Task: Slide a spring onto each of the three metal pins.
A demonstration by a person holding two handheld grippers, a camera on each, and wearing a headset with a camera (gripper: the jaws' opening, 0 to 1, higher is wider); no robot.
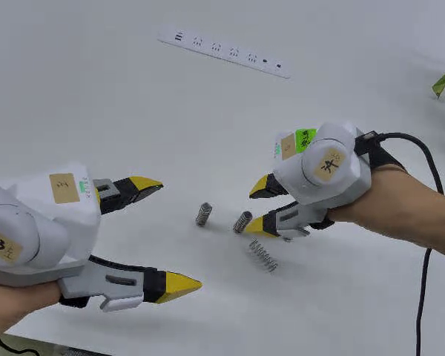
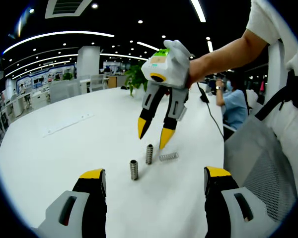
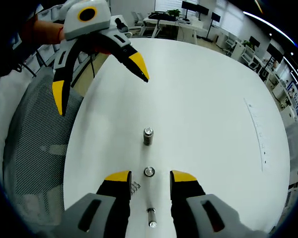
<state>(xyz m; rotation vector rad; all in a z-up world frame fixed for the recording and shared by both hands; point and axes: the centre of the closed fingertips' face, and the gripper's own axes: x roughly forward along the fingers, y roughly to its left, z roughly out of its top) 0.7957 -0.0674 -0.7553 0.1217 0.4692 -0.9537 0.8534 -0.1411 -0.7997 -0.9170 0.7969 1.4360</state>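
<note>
Left gripper [image 1: 163,233], lower left of head view: jaws spread wide, nothing btwn them. Right gripper [image 1: 256,208], centre-right: jaws apart w/ a narrower gap, clamped on nothing, yellow tips pointing left at the parts.

All parts sit on the white table [image 1: 96,96], just below frame centre in the head view. First upright spring [image 1: 203,214] stands alone in the open, btwn the two grippers. Second upright spring [image 1: 242,222] is just beside the right gripper's lower tip. In the right gripper view it sits in the gap btwn that gripper's tips; can't tell if it's touching either one. In that view both upright springs show a shiny metal top at their centre, so each looks seated on a pin. Loose spring [image 1: 262,255] lies flat on its side, below and right of the second, near but apart.

Bare pin [image 3: 151,218], bottom centre of the right gripper view, is low btwn the jaw bases, w/ no coil visible on it. In the head view that spot is covered by the gripper body, only a small grey bit pokes out and can't be made out. The loose spring is half hidden behind a jaw in the right gripper view.

Power strip [image 1: 222,52] lies top centre, well apart from the parts. Black cable [image 1: 423,245] runs down the right edge, cut off at the bottom.
</note>
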